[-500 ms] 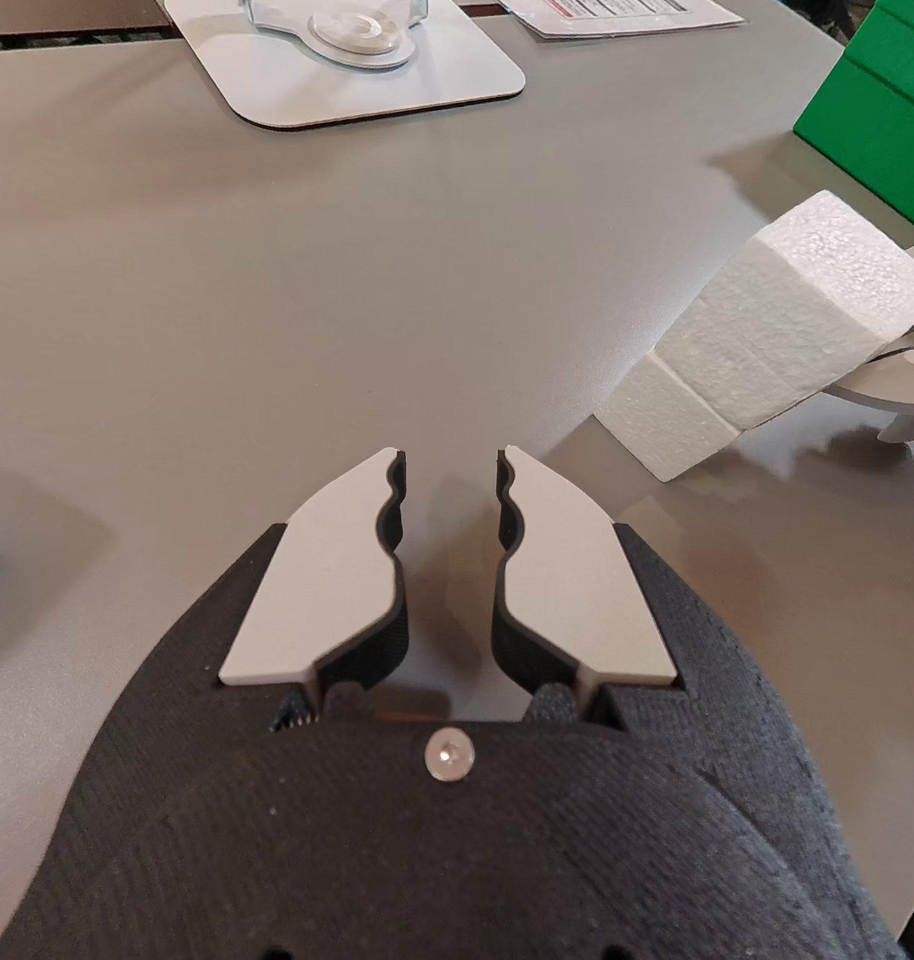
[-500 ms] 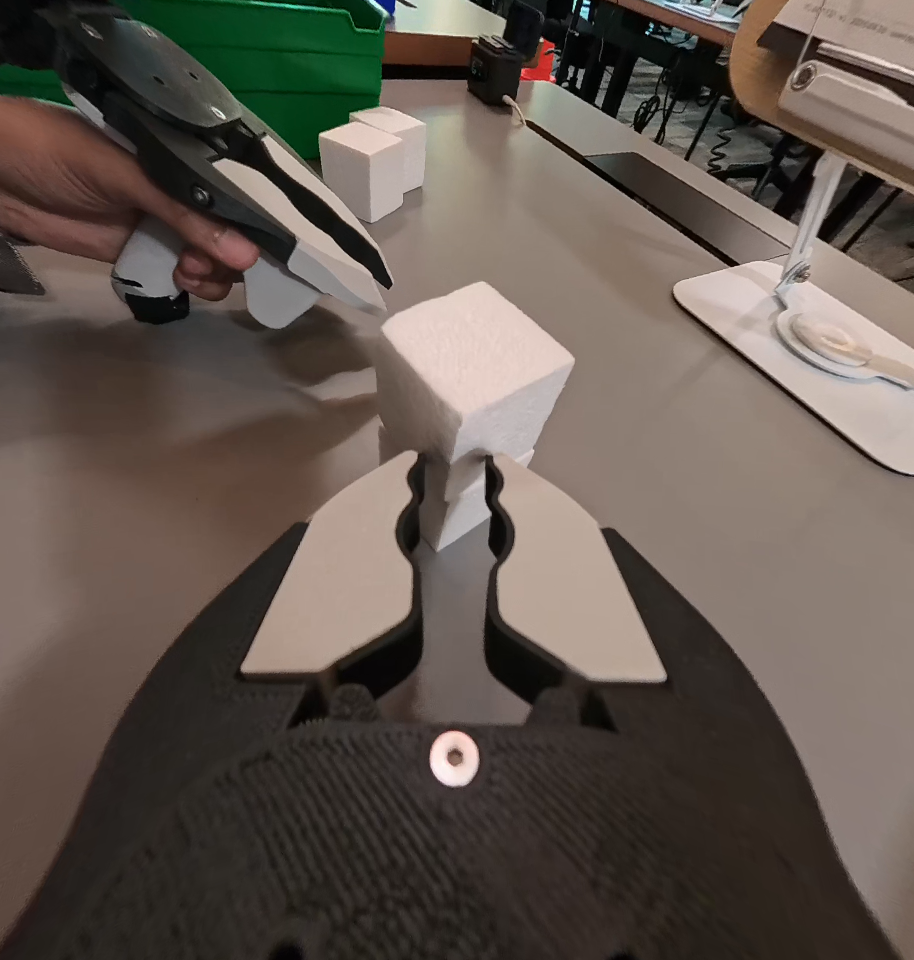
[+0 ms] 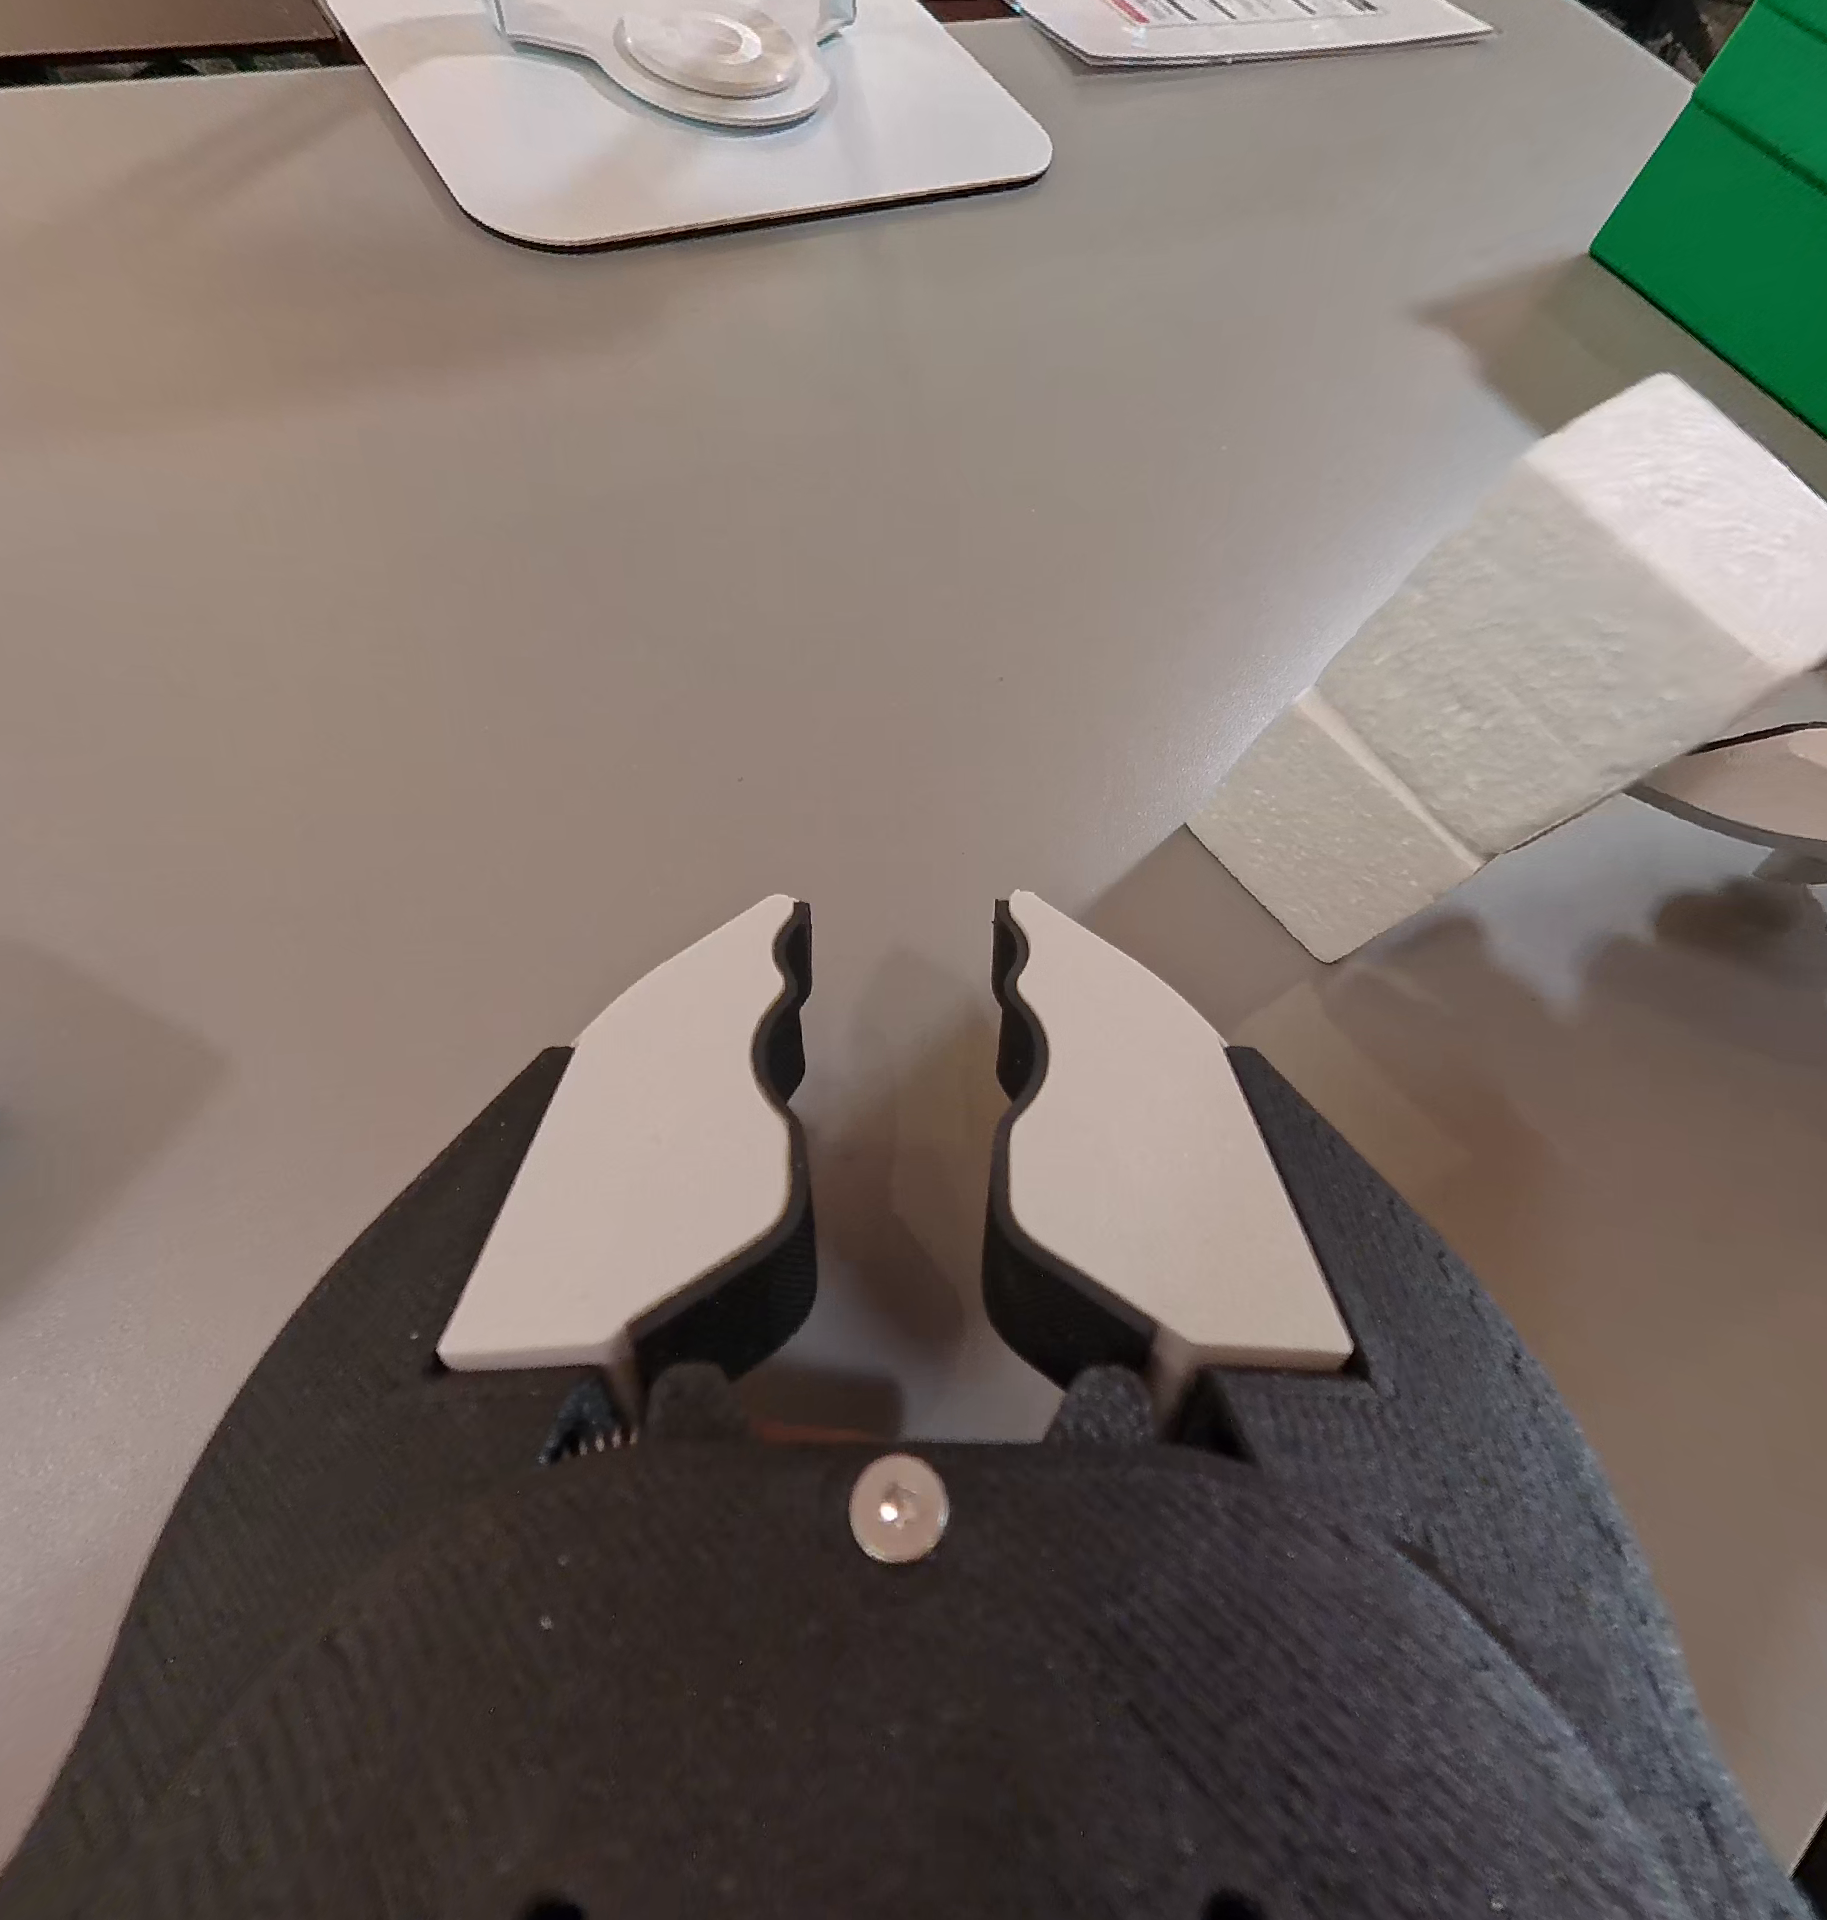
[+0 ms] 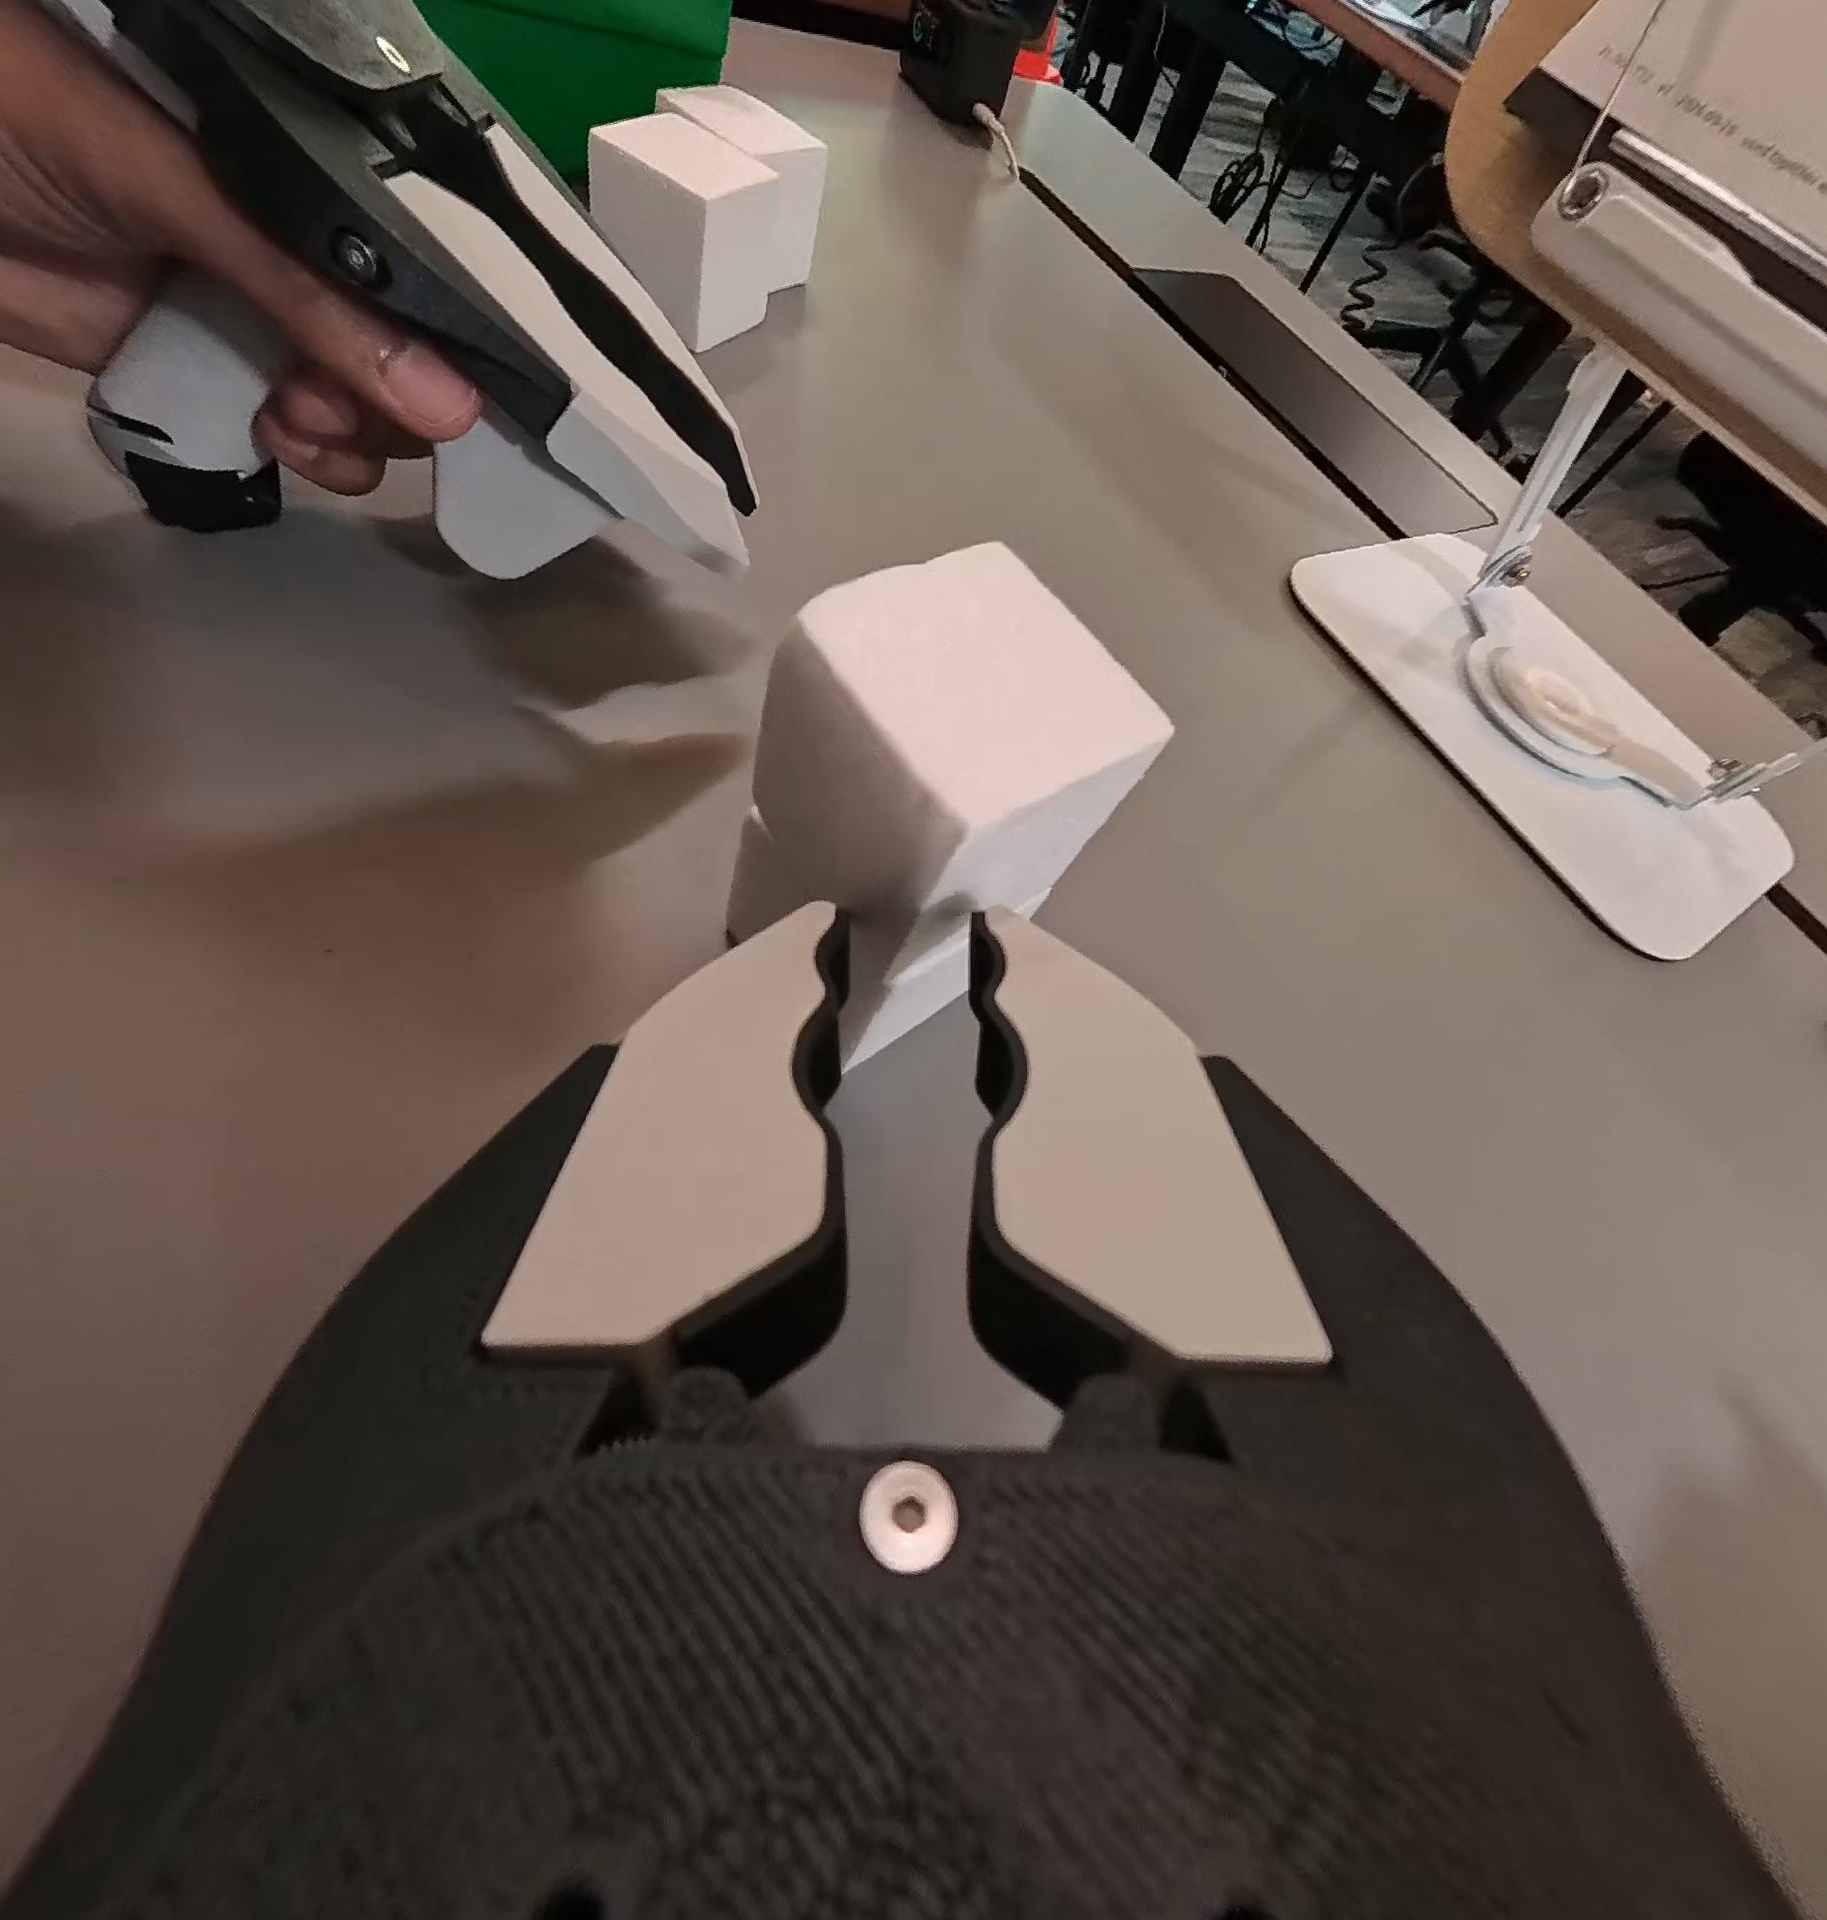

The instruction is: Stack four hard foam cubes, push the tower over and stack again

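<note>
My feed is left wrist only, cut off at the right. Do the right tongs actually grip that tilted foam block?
Observer: Yes, the right tongs clamp the upper foam block low down, a finger on each side.
Operator: Other blocks nearby?
Observer: Two spare foam blocks stand together by the green bin.
Operator: My tongs, touching anything?
Observer: No, seen from the side, the left tongs hang with their tips clear of the upper foam block.

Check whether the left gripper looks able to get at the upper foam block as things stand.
Probably not cleanly: the right gripper is shut on the upper foam block, tilted on the lower foam block. The left gripper, open and empty, has bare table between.
</note>
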